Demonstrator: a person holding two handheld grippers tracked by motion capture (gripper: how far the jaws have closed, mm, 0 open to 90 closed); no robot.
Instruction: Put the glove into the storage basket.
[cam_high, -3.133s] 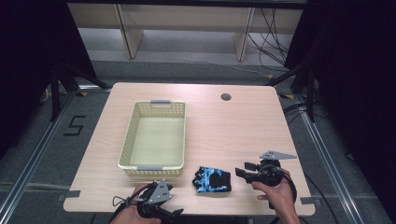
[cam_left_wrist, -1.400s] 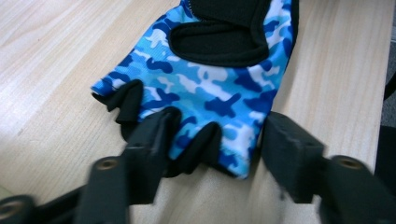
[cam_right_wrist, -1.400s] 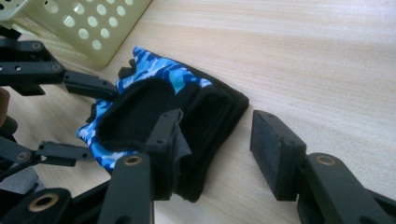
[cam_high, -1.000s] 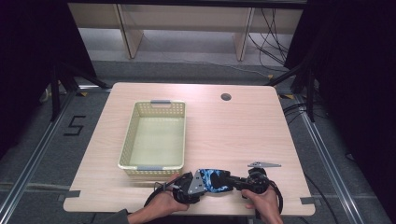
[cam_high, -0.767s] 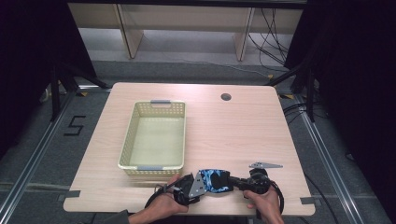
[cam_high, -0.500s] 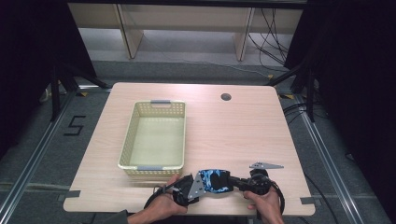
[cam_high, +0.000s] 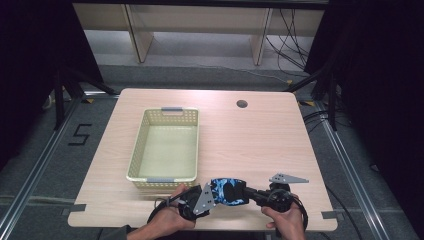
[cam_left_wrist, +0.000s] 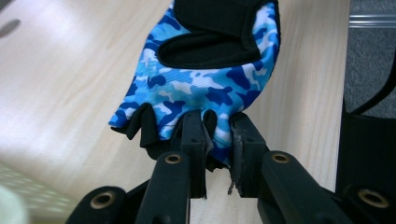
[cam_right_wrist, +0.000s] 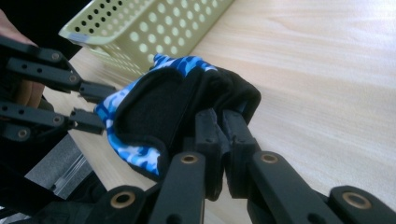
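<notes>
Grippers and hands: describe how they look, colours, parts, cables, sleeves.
Both the left gripper and the right gripper are black linkage frames with brass-coloured pivot pins and two blocky black jaws. Each carries a grey three-cornered plate on top and trails a black cable. The person's hands are bare; a dark sleeve edge shows at the left forearm.

One sign can be read: a black numeral "5" (cam_high: 80, 134) marked on the grey floor (cam_high: 45, 165), at about nine o'clock from the table (cam_high: 260, 145). Nothing on the table carries legible lettering or a brand.
</notes>
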